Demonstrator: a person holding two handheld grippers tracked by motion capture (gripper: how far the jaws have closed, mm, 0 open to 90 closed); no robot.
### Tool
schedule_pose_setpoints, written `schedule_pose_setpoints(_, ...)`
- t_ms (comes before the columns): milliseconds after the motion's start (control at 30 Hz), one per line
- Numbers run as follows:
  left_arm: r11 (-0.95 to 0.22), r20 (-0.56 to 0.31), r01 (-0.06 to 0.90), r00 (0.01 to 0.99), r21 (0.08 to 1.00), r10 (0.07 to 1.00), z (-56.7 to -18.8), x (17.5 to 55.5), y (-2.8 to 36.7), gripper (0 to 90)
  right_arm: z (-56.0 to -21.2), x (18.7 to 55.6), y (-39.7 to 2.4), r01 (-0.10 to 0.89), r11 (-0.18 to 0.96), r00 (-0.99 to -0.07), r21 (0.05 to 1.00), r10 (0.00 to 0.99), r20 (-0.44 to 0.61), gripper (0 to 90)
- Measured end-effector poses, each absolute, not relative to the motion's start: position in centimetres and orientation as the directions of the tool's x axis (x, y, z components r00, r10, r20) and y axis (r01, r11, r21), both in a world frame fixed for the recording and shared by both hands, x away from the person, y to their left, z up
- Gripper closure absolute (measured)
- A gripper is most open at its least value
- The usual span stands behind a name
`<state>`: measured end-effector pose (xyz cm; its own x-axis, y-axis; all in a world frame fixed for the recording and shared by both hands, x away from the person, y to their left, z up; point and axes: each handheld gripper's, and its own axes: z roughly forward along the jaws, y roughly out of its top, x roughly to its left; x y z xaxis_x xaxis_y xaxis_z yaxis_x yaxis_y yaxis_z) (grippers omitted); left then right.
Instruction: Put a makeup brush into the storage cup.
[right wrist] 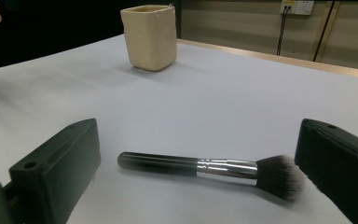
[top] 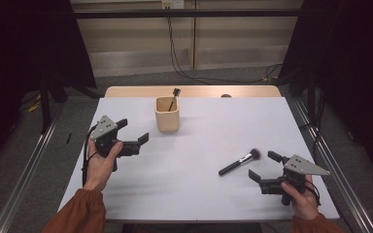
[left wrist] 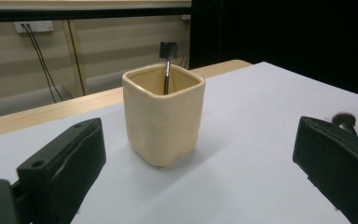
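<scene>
A cream square cup stands upright at the back middle of the white table, with a thin dark brush leaning inside it. A makeup brush with a black handle, silver ferrule and dark bristles lies flat on the right of the table. My left gripper is open, held left of the cup and pointing at it. My right gripper is open just right of the lying brush, its jaws standing either side of it without touching.
The white table top has a wooden strip along its far edge. Metal rails run along both sides of the table. Black curtains hang at left and right, and cables trail down the back wall.
</scene>
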<state>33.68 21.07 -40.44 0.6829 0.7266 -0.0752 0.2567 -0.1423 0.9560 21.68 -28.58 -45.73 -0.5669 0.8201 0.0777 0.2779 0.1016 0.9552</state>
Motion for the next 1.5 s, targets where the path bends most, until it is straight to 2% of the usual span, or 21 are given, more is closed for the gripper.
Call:
schedule_pose_setpoints(633, -0.145, -0.082, 0.286, 0.653, 0.947, 0.753, -42.1, 30.6, 23.2, 2.7, -45.7, 21.7, -28.6, 0.275, 0.101, -0.565, 0.956, 0.822, 0.075, 0.1)
schedule_pose_setpoints(1167, -0.143, -0.073, 0.274, 0.649, 0.951, 0.758, -43.1, 27.5, 25.6, 2.5, -45.6, 21.7, -28.4, 0.279, 0.096, -0.551, 0.955, 0.831, 0.077, 0.1)
schedule_pose_setpoints(1500, -0.118, -0.086, 0.289, 0.608, 0.95, 0.79, -43.7, 25.6, 26.9, 2.5, -45.6, 21.3, -28.8, 0.275, 0.087, -0.543, 0.957, 0.836, 0.08, 0.2)
